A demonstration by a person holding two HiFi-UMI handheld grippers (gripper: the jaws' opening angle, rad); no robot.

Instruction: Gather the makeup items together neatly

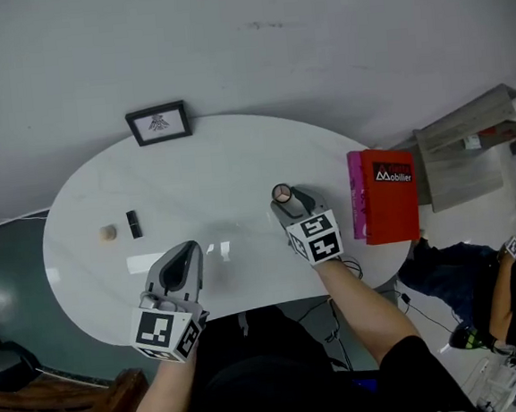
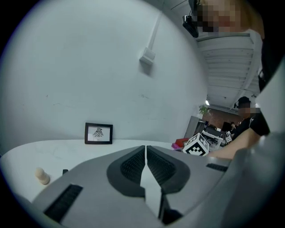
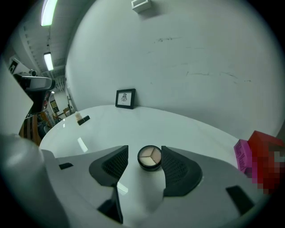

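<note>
The white table [image 1: 228, 167] carries everything. A red box [image 1: 390, 196] stands at its right edge and a frame [image 1: 158, 123] at the back.

The left gripper [image 1: 188, 251] hovers over the near edge, its jaws pressed together on nothing. The right gripper [image 1: 285, 204] is low over the table right of centre, jaws spread wide. The compact [image 3: 149, 157] sits on the table between them. It is close to the right-hand jaw, clear of the other, and not pinched.

The lipstick [image 1: 134, 224] lies on the table's left side, well apart from the compact. A small beige piece [image 1: 108, 233] sits just beside it; what it is I cannot tell.

As I judge it, the gathering is far from done. Two items lie near each other on the left, while the compact is off on its own. What is left is to bring the three together and set them neatly side by side
</note>
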